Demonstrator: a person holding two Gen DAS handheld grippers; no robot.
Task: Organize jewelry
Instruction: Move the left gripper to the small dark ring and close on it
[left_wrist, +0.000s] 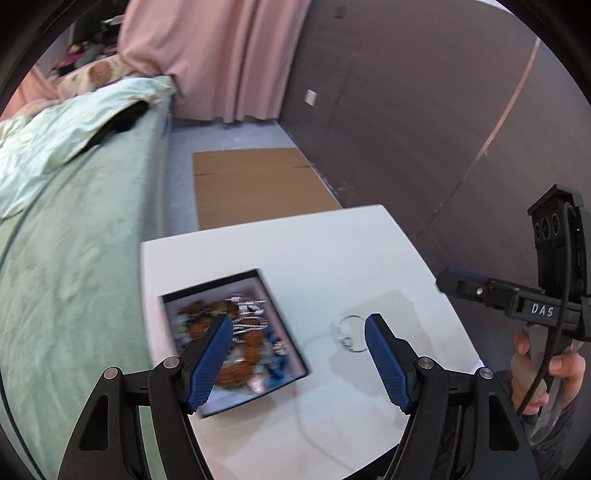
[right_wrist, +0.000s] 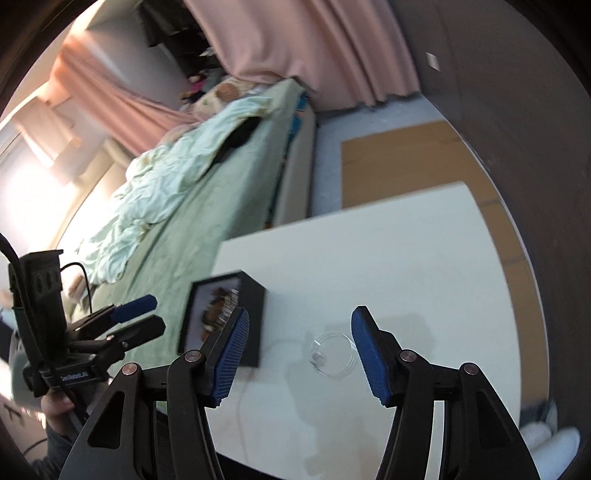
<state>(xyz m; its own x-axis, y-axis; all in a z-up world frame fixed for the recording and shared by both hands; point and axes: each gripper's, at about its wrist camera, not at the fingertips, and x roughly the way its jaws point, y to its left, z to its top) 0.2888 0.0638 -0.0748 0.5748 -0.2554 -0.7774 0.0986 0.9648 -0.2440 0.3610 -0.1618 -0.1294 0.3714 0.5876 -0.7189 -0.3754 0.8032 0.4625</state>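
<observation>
Bracelet: a thin clear ring bracelet (right_wrist: 334, 354) with small silvery charms lies flat on the white bench (right_wrist: 424, 258), lower centre of the right wrist view; in the left wrist view it sits just left of the right-hand fingertip, centre right of the frame.
Jewelry box: a shallow black-walled box (left_wrist: 266, 291) with a pale inside stands on the bench, left of the bracelet and apart from it; lower left of centre in the left wrist view.
Box contents: a blurred heap of brown, silver and blue pieces (left_wrist: 243, 332); single items cannot be told apart.
Right gripper: the right gripper (right_wrist: 300, 332) has its blue pads spread, nothing between them; the bracelet shows in the gap between the fingertips, on the bench, untouched.
Left gripper: the left gripper (left_wrist: 298, 334) is spread wide and empty; its left pad overlaps the box in the frame, its right pad is beside the bracelet.
Hands: a hand (left_wrist: 543, 373) grips the right gripper's handle at the right edge of the left wrist view; the other hand (right_wrist: 59, 406) shows at the lower left of the right wrist view.
Bench: white, with a thin pale cord (left_wrist: 303, 417) lying across its near part.
Surroundings: a bed with green covers (left_wrist: 74, 258) along the left, pink curtain (left_wrist: 221, 55) at the top, flat cardboard (left_wrist: 255, 184) on the floor beyond the bench, dark wall at right.
</observation>
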